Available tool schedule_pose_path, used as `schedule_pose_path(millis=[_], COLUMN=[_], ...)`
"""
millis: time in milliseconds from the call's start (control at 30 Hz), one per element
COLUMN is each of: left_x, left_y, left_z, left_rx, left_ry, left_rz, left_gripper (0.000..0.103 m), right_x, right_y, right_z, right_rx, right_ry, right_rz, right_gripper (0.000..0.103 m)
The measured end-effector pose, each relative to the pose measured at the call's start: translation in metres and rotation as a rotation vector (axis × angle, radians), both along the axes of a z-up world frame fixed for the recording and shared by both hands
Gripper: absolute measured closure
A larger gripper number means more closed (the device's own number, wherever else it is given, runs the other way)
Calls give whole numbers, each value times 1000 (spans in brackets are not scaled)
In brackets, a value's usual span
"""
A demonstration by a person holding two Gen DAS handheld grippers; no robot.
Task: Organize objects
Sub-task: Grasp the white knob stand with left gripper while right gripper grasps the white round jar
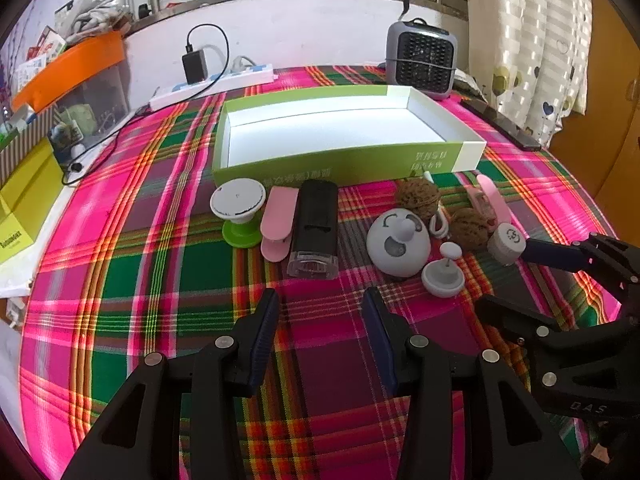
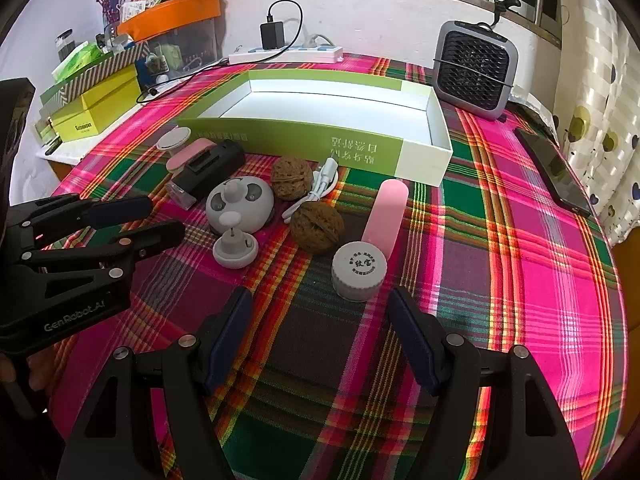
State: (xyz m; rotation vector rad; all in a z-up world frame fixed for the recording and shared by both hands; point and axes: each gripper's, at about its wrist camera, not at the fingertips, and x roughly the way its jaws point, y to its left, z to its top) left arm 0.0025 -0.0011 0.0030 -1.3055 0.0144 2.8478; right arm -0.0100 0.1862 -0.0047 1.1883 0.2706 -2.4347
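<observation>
My left gripper (image 1: 320, 300) hangs over the plaid tablecloth (image 2: 520, 240) with its jaws apart and nothing between them. My right gripper (image 2: 320, 300) is spread wide too, just short of the grey ribbed cap (image 2: 359, 270). 2 walnuts (image 2: 317, 226), a pink case (image 2: 386, 216) and a grey dome (image 2: 240, 202) lie before the empty green box (image 2: 304, 136).

Green box (image 1: 344, 160) print too small to read; white cable (image 2: 320, 184) partly tucked behind the walnuts (image 2: 316, 226); orange-lidded bin (image 1: 72, 68) contents a blur; curtain (image 1: 532, 40) cut off at the edge
</observation>
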Motion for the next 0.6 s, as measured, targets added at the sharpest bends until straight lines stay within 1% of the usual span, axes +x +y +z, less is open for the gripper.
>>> schedule_pose_path(millis=[367, 600], left_x=[-4, -7], left_y=[-9, -14], left_z=[7, 10], left_rx=[48, 62], left_ry=[16, 26], left_rz=[-6, -2], left_gripper=[61, 61], right_x=[-5, -9], right_y=[5, 6], right_z=[1, 3], right_rx=[-22, -41], right_ry=[-9, -11], right_rz=[5, 14], right_gripper=[32, 32])
